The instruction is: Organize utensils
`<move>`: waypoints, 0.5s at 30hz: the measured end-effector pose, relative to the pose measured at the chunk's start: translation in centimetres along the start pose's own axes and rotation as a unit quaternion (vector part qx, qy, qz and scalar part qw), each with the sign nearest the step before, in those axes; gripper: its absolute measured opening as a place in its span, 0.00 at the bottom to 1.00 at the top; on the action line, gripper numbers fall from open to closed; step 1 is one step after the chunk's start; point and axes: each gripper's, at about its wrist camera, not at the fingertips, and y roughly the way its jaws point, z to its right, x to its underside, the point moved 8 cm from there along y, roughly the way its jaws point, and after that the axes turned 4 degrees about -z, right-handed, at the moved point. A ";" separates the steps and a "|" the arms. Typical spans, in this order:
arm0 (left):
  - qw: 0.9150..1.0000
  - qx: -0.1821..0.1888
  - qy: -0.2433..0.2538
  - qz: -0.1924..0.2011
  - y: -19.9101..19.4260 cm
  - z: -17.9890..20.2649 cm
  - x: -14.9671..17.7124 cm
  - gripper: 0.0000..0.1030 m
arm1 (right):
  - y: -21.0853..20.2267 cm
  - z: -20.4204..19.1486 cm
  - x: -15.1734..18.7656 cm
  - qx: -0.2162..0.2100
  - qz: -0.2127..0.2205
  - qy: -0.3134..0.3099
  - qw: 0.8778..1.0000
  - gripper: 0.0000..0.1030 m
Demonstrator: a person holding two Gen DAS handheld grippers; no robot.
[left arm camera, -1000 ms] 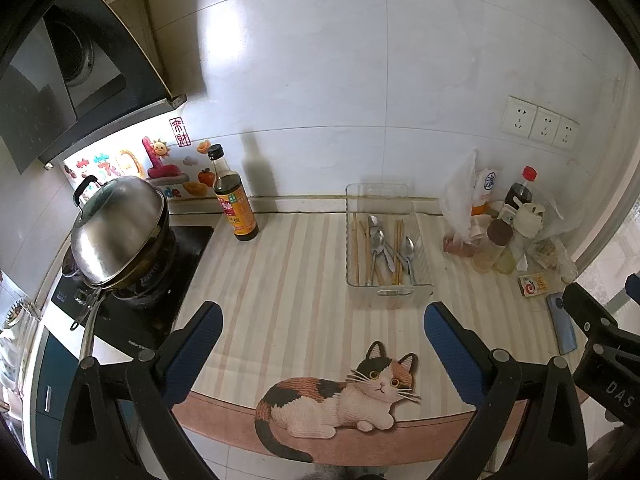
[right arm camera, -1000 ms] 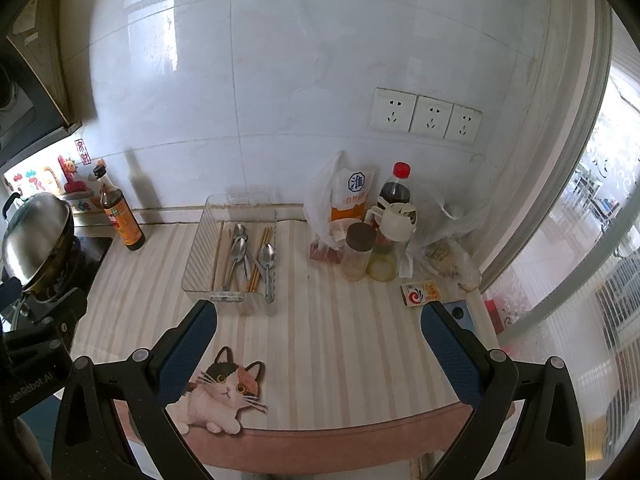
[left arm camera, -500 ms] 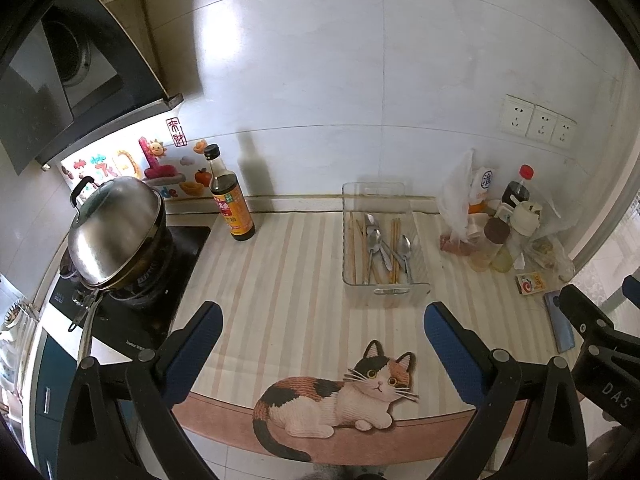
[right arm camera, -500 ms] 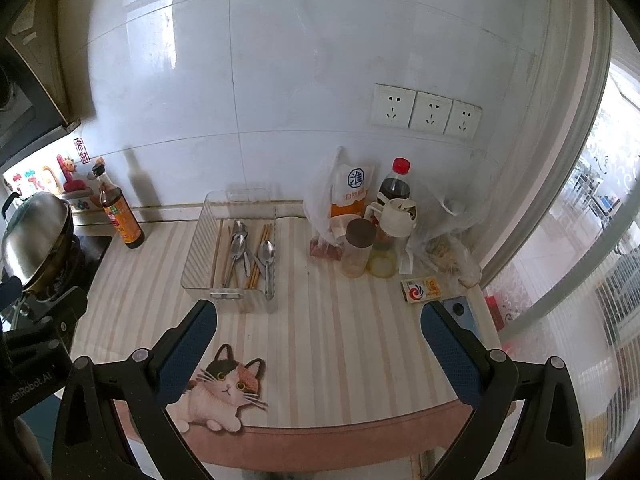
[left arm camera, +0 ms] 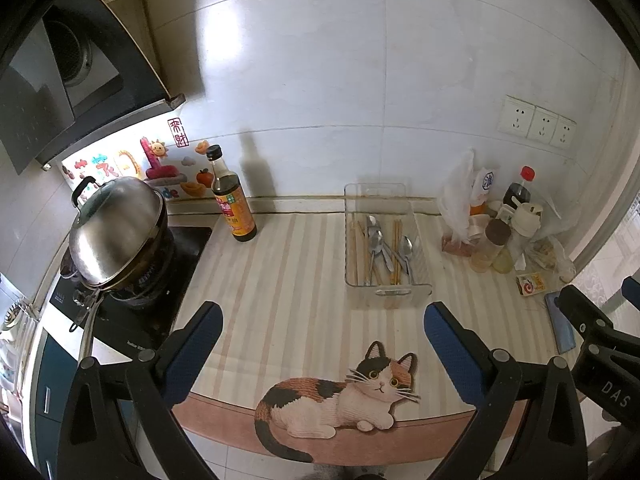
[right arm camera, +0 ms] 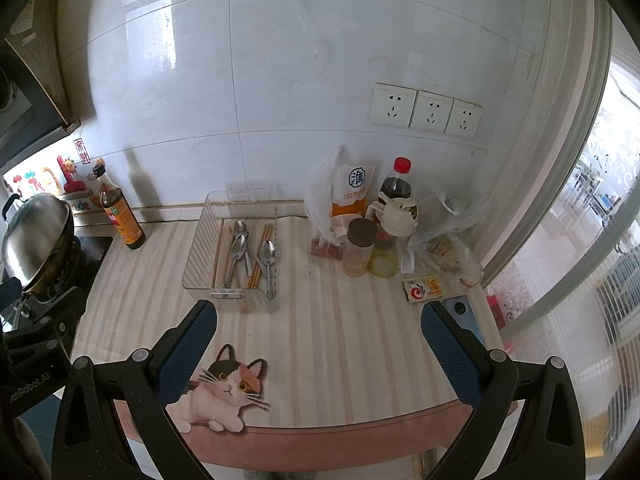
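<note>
A clear plastic utensil tray point(left arm camera: 423, 264) stands on the striped counter mat against the back wall; it also shows in the right wrist view point(right arm camera: 196, 256). Inside lie several metal spoons point(left arm camera: 378, 242) point(right arm camera: 267, 254) and wooden chopsticks point(left arm camera: 397, 248) point(right arm camera: 219, 256), mixed side by side. My left gripper point(left arm camera: 320, 344) is open and empty, held above the mat's front edge, well short of the tray. My right gripper point(right arm camera: 318, 344) is open and empty, above the mat to the right of the tray.
A soy sauce bottle point(left arm camera: 232, 200) stands left of the tray. A lidded steel wok point(left arm camera: 114, 232) sits on the stove at left. Bottles, jars and plastic bags point(right arm camera: 376, 224) crowd the right back corner. A small red-and-yellow packet point(right arm camera: 424, 289) and a phone point(right arm camera: 464, 316) lie near the right edge.
Both grippers have drifted slightly back and up from the counter; the tray looks a little farther away. Both stay open and empty.
</note>
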 end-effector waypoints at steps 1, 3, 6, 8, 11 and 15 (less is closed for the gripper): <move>1.000 0.000 0.001 0.000 0.0 -0.1 -0.1 1.00 | 0.0 0.0 0.1 0.000 0.000 0.001 1.000 1.00; 1.000 0.000 0.000 0.000 0.0 -0.1 -0.1 1.00 | 0.0 0.0 0.1 0.000 0.000 0.001 1.000 1.00; 1.000 0.000 0.000 0.000 0.0 0.0 -0.1 1.00 | 0.0 0.0 0.1 0.001 -0.001 0.001 1.000 1.00; 1.000 0.000 0.000 0.000 0.0 0.0 -0.1 1.00 | 0.0 -0.1 0.1 0.001 0.000 0.000 1.000 1.00; 1.000 0.002 0.001 -0.001 -0.1 0.0 -0.1 1.00 | -0.1 -0.2 0.1 0.002 0.000 0.001 1.000 1.00; 1.000 0.004 0.002 -0.001 -0.1 0.0 -0.1 1.00 | -0.1 -0.2 0.1 0.003 0.000 0.002 1.000 1.00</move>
